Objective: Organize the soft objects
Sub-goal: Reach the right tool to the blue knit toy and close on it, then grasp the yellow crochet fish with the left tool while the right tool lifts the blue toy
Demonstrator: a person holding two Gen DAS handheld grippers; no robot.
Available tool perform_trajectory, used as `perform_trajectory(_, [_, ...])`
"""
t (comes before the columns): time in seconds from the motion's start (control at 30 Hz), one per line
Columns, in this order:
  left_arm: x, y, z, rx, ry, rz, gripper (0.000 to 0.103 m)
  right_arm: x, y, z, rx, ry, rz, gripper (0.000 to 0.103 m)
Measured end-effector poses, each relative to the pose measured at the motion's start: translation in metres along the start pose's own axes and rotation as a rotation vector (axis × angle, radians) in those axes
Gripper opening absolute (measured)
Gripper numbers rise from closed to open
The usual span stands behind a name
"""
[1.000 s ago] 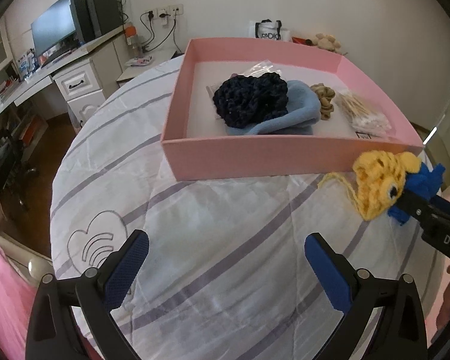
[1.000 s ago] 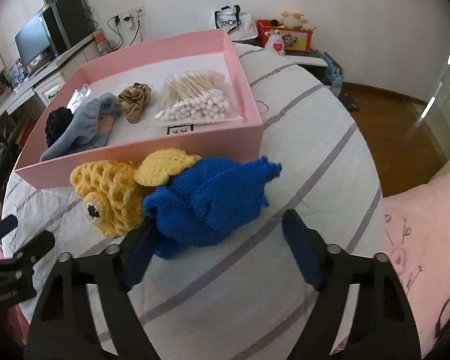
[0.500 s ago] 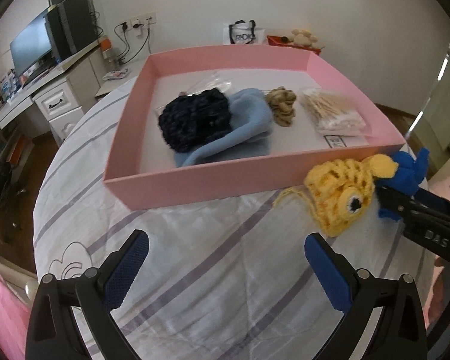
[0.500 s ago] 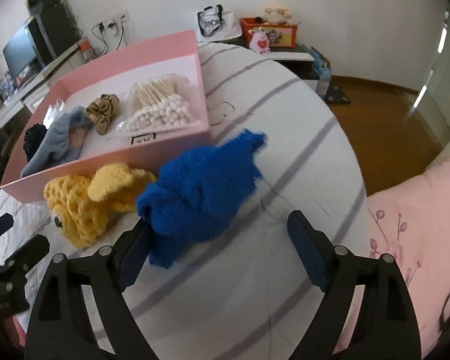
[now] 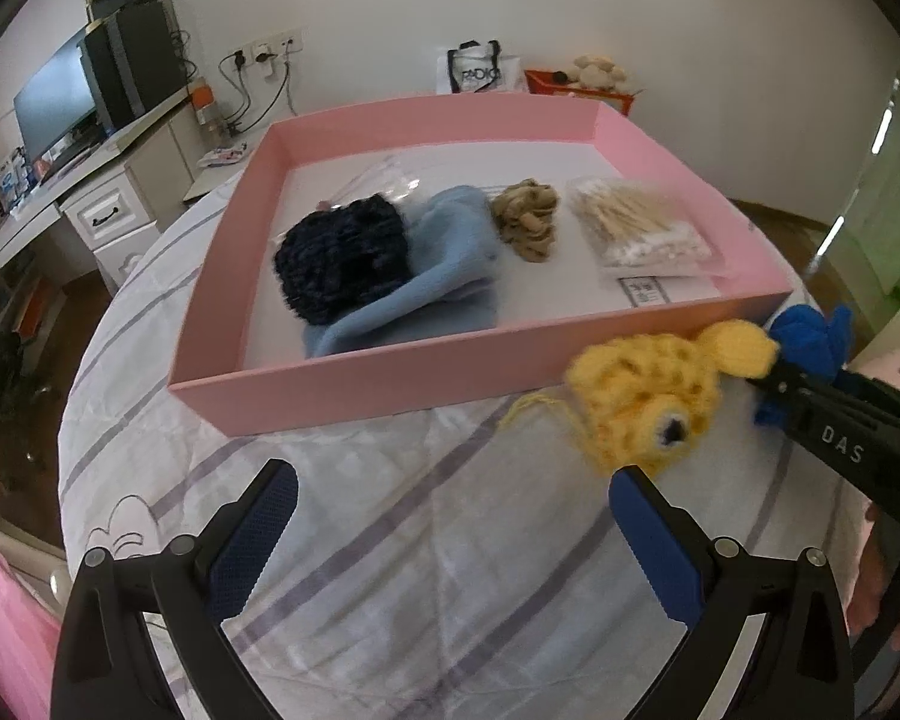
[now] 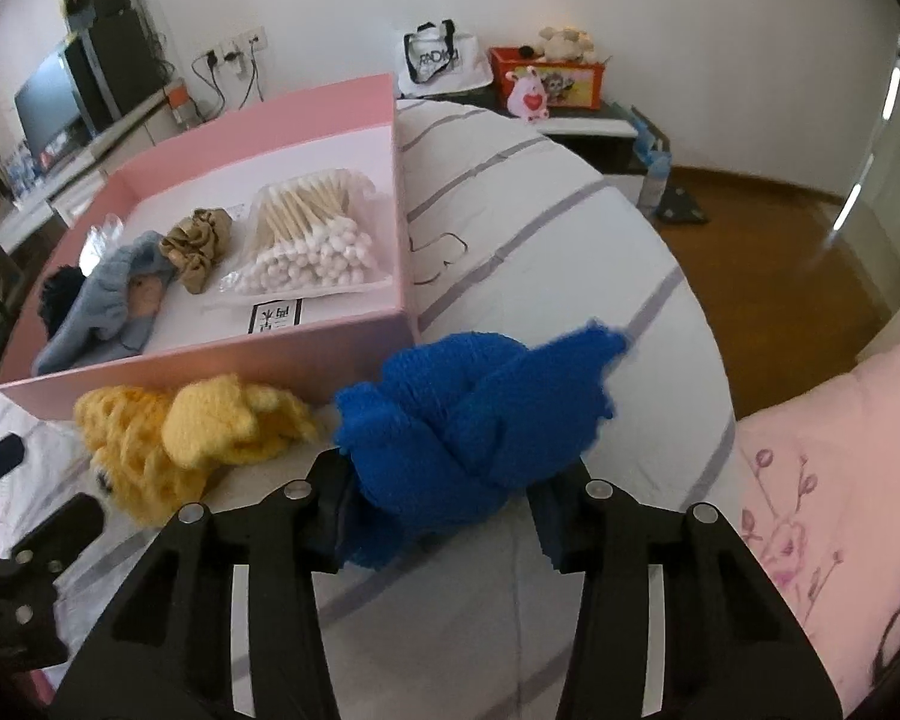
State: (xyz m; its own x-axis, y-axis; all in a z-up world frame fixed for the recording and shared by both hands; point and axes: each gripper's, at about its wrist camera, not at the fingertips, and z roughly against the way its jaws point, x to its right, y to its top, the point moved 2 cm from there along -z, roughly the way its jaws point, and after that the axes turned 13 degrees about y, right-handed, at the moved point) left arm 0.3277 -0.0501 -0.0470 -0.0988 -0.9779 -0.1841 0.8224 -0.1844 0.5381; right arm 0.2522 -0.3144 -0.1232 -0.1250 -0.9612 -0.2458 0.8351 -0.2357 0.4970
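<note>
Nearest me, my left gripper (image 5: 447,531) stands wide with nothing between its blue pads, over the striped sheet (image 5: 390,570) just short of the pink box (image 5: 354,387). My right gripper (image 6: 438,516) is closing, far narrower than a second ago, and the blue end of the knitted toy (image 6: 480,414) sits between its fingers; whether the pads already press on it I cannot tell. In the left wrist view I read "DAS" in white on the right gripper's black body.

The toy's yellow crocheted head lies just in front of the box's near wall, at its right-hand corner. A second ago it showed far out at the right edge of the left wrist view; it now shows closer to my left gripper's right finger.

Inside the box: a dark navy knit (image 5: 342,264) on a light blue cloth (image 5: 444,282), a tan scrunchie (image 5: 525,225), a bag of cotton swabs (image 5: 642,234) with a printed label I cannot read.

Beyond the box, a white tote bag (image 5: 474,72) reads roughly "RADIO".
</note>
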Motion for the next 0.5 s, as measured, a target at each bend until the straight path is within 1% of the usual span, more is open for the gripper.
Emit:
perform_trajectory(0.03, [0.004, 0.000, 0.002, 0.002, -0.011, -0.003, 0.103, 0.004, -0.001, 0.004, 0.003, 0.015, -0.009, 0.041])
perform_trajectory(0.13, [0.016, -0.001, 0.005, -0.004, -0.040, -0.012, 0.103, 0.014, -0.007, 0.012, 0.006, -0.012, -0.017, 0.041])
perform_trajectory(0.33, [0.042, 0.004, 0.005, -0.011, -0.082, -0.020, 0.103, 0.032, -0.018, 0.025, -0.003, -0.035, -0.022, 0.042])
perform_trajectory(0.4, [0.050, 0.006, 0.003, -0.010, -0.088, -0.021, 0.103, 0.035, -0.020, 0.026, -0.009, -0.033, -0.012, 0.043])
perform_trajectory(0.5, [0.057, 0.008, -0.001, -0.015, -0.079, -0.016, 0.103, 0.036, -0.021, 0.027, -0.012, -0.023, 0.000, 0.044])
